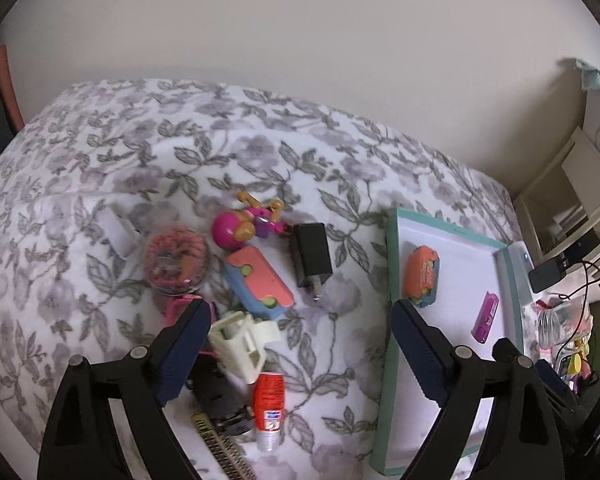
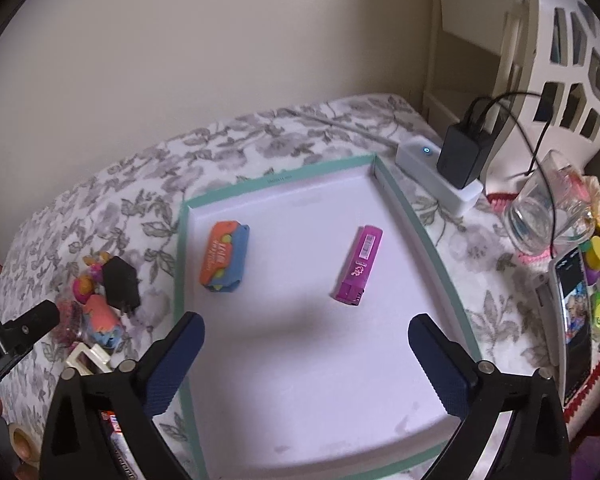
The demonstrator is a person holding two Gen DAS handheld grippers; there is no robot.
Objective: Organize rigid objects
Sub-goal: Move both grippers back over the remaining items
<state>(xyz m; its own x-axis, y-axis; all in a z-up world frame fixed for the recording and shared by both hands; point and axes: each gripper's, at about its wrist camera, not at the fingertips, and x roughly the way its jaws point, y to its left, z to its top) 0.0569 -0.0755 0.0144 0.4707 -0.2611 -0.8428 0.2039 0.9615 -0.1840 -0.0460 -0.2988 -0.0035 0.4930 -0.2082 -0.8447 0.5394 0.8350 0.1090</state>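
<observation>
I have both grippers hanging over the floral-covered bed [image 1: 112, 152], and both have their fingers spread wide with nothing between them. My left gripper [image 1: 300, 320] sits above the loose pile, its left finger just over a cream plastic clip [image 1: 242, 342] and its right finger reaching over the near-left edge of the teal-rimmed tray [image 1: 392, 280]. My right gripper [image 2: 306, 334] hovers over the near half of the tray, above bare white floor. Inside the tray [image 2: 284, 182] lie two things, well apart: an orange-and-blue case [image 2: 224, 256] toward the far-left corner and a purple lighter [image 2: 360, 266] nearer the right wall. Off the tray's left side, on the bedcover, I can see a second orange-and-blue case [image 1: 260, 280], a black charger plug [image 1: 312, 258] just beside it, a pink ball toy with a small figure [image 1: 240, 226] behind them, and a clear round container of pink bits [image 1: 176, 260] to the left. Closer to me lie a red-and-white tube [image 1: 269, 400], a dark object I cannot make out, and the bristles of a brush [image 1: 220, 448] at the bed's near edge. Past the tray's far-right corner a white power strip [image 2: 432, 172] carries a black adapter [image 2: 464, 152], with a glass cup [image 2: 540, 208] and a phone [image 2: 576, 320] along the bed's right edge.
</observation>
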